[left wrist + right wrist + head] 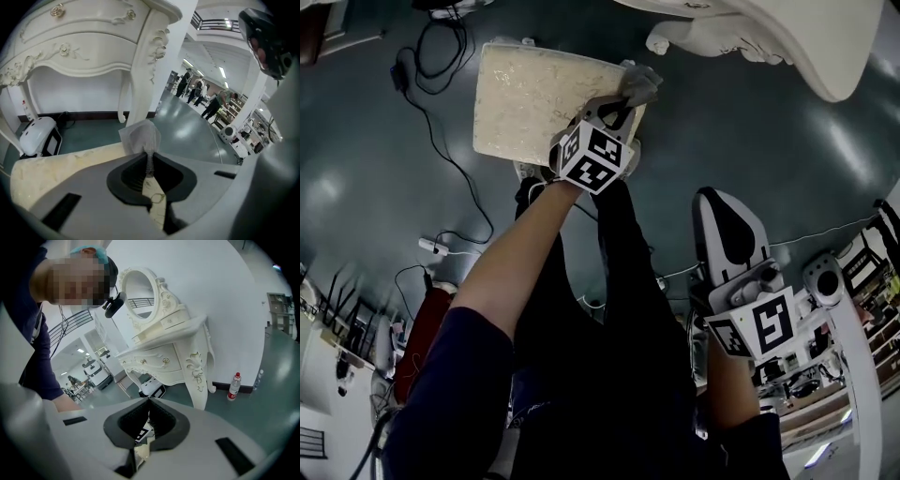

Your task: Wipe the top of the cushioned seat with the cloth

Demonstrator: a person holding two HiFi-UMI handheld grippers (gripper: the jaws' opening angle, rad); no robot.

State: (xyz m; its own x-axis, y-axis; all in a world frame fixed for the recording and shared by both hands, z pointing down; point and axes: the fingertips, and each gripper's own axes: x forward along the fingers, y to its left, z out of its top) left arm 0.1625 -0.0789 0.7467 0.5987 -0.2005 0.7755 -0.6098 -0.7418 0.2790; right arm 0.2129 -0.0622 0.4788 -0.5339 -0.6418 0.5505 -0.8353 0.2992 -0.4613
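Observation:
The cream cushioned seat (530, 98) stands on the floor in front of me. At its far right corner my left gripper (622, 105) is shut on a crumpled grey cloth (640, 84) that rests at the seat's edge. In the left gripper view the cloth (140, 136) bunches out past the closed jaws of the left gripper (149, 158), with the seat top (56, 166) below and to the left. My right gripper (716, 199) hangs over the floor to the right of the seat, well apart from it. In its own view the right gripper (149, 402) is shut with nothing between its jaws.
An ornate white dressing table (769, 37) stands just beyond the seat, its carved leg (140, 79) close behind the cloth. Black cables (441, 66) trail on the floor to the left. A white device (40, 136) sits under the table; a bottle (233, 386) stands by the wall.

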